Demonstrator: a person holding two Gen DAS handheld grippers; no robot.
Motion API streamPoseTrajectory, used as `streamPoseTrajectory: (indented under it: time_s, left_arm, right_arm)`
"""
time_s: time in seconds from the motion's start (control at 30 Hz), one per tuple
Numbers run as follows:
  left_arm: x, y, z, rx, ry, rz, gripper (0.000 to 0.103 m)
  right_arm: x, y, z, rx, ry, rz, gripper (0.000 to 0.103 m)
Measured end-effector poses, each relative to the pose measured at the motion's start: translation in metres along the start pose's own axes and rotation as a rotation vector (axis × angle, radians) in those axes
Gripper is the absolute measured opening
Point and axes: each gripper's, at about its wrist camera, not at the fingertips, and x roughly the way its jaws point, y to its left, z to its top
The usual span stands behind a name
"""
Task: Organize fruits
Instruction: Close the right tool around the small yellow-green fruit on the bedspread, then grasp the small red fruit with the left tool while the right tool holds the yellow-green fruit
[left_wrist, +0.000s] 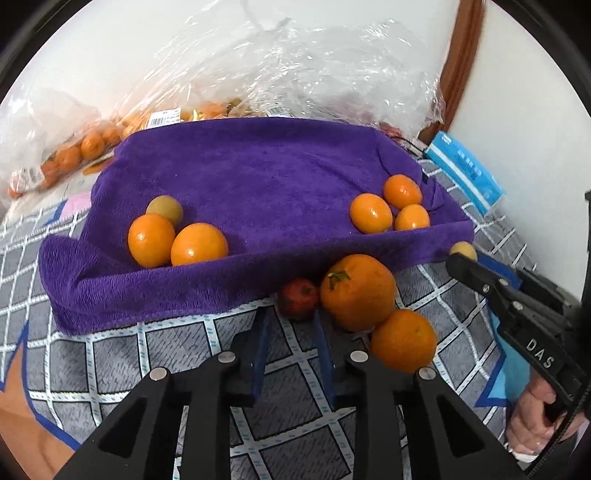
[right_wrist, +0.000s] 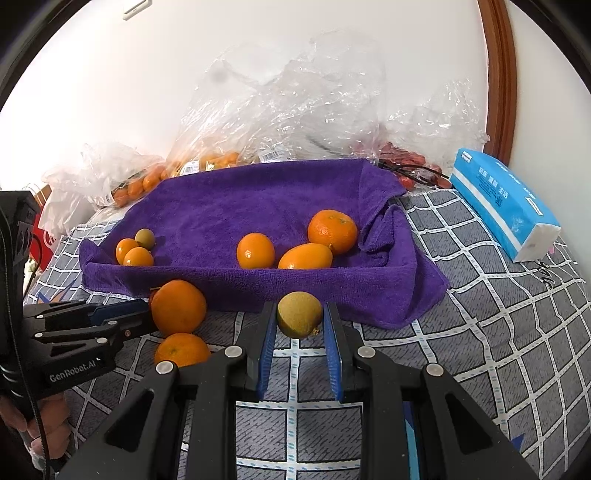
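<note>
Left wrist view
- Left gripper (left_wrist: 290, 314): its blue fingers are clamped on a small red fruit (left_wrist: 298, 298) at the front edge of the purple towel (left_wrist: 258, 177).
- Beside it: a large orange (left_wrist: 357, 291) touches the red fruit, and a second orange (left_wrist: 403, 339) touches that one.
- On the towel: three fruits at the left (left_wrist: 177, 240), three small oranges at the right (left_wrist: 391, 208).
- Right gripper (left_wrist: 461, 258): enters from the right, with a yellowish fruit at its tip.

Right wrist view
- Right gripper (right_wrist: 300, 314): fingers pressed against a yellow-green fruit (right_wrist: 299, 314), held above the checked cloth (right_wrist: 498, 332), just in front of the towel.
- Left gripper: reaches in from the left, its tip hidden behind the large orange.
- Behind: clear plastic bags (right_wrist: 288, 110), a blue tissue pack (right_wrist: 502, 203).
</note>
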Motion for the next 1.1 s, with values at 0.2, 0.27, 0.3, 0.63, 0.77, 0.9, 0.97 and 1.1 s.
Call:
streamPoseTrajectory:
  time_s: [0.2, 0.27, 0.3, 0.63, 0.77, 0.9, 0.97, 1.1]
  left_arm:
    - [-0.001, -0.003, 0.001, 0.021, -0.003, 0.033, 0.029]
    - [-0.002, -0.004, 0.001, 0.028, -0.005, 0.024, 0.029]
    - [-0.003, -0.005, 0.001, 0.029, -0.004, -0.001, 0.029]
    - [0.005, -0.004, 0.006, 0.001, -0.012, 0.021, 0.037]
    - [0.008, -0.008, 0.009, 0.014, -0.014, 0.047, 0.037]
    - [0.008, -0.007, 0.009, 0.001, -0.015, 0.025, 0.036]
    - [0.007, -0.003, 0.008, -0.011, -0.019, 0.006, 0.031]
    - [0.006, 0.003, 0.008, -0.045, -0.017, -0.029, 0.026]
  right_arm:
    - [0.000, -0.001, 0.000, 0.001, -0.001, -0.001, 0.025]
    - [0.000, 0.000, 0.000, 0.002, -0.001, 0.000, 0.025]
    - [-0.001, 0.000, 0.000, 0.003, -0.001, -0.001, 0.025]
    - [-0.001, 0.000, 0.000, 0.004, 0.000, -0.001, 0.025]
    - [-0.001, -0.001, 0.000, 0.007, 0.001, -0.001, 0.025]
    - [0.000, -0.001, 0.000, 0.008, 0.002, -0.001, 0.025]
    - [0.000, -0.001, 0.000, 0.009, 0.003, -0.001, 0.025]
    - [-0.002, -0.001, 0.000, 0.015, -0.003, 0.006, 0.025]
